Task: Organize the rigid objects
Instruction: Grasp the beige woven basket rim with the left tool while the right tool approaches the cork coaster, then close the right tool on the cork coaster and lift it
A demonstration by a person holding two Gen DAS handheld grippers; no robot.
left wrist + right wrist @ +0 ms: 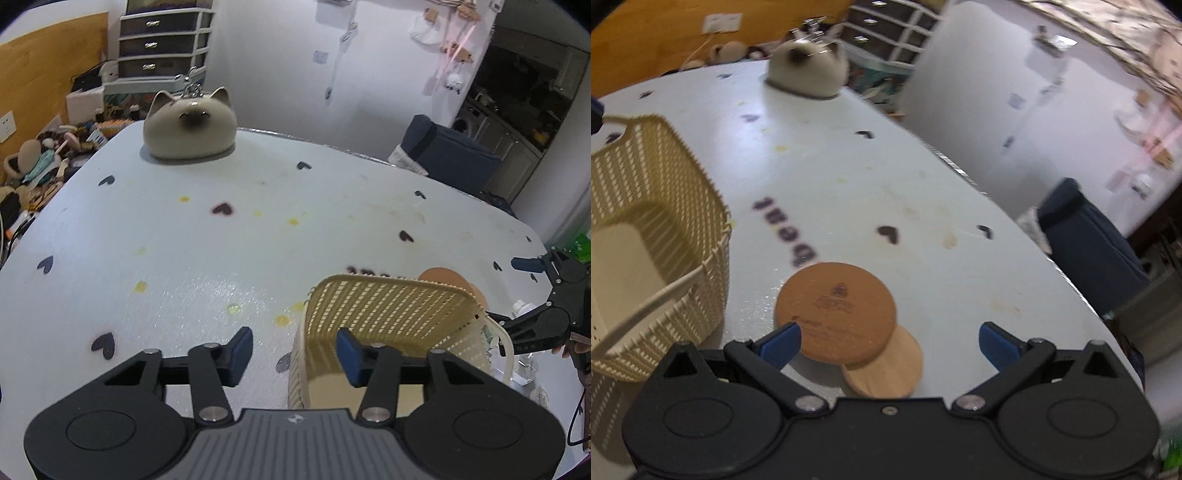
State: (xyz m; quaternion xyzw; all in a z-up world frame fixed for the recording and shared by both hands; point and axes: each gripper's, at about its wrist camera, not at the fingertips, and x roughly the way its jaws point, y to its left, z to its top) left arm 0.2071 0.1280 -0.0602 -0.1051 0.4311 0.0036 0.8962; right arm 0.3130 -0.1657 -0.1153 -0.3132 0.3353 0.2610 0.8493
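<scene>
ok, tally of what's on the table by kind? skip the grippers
Round wooden coasters: 2, a darker brown disc overlapping a paler wooden disc
Cream woven plastic basket: 1
Beige ceramic cat figure: 1
Total: 4

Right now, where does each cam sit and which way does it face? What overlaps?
Left wrist: on the left gripper, angled down at the basket wall between its fingers; right gripper at frame edge.
Right wrist: on the right gripper, angled down at two stacked round coasters; jaws open, nothing held.
Shared: basket, cat figurine, heart-print table.
</scene>
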